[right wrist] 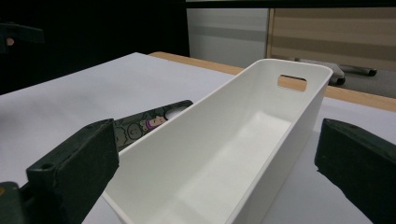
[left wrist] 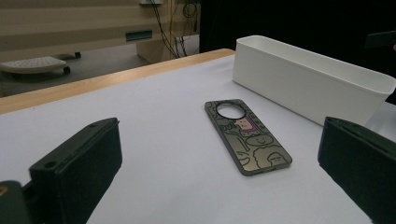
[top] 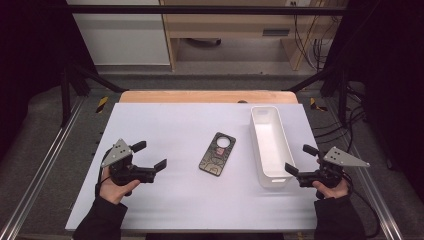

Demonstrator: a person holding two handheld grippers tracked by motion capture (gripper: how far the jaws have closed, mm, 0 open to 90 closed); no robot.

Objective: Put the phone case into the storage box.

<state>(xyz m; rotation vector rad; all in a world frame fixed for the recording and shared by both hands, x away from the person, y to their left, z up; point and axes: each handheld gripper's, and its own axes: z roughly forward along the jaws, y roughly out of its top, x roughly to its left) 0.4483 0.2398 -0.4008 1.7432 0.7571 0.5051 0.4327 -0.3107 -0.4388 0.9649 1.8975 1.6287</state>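
Observation:
A phone case [top: 218,154] with cartoon drawings and a round camera hole lies flat in the middle of the white table [top: 165,125]. To its right stands a long white bin [top: 270,146], with nothing inside. My left gripper [top: 149,155] rests near the left edge, open, pointing toward the phone case [left wrist: 247,136]. My right gripper [top: 301,159] is open just right of the bin's near end. From the right gripper view the bin [right wrist: 224,154] lies straight ahead, with the phone case [right wrist: 149,119] beyond its left wall. Both pairs of jaws hold nothing.
A wooden strip [top: 207,96] runs along the table's far edge. Metal frame rails [top: 42,167] flank both sides. Cables [top: 312,35] hang at the back right, above the floor. The bin [left wrist: 308,79] also stands beyond the case in the left gripper view.

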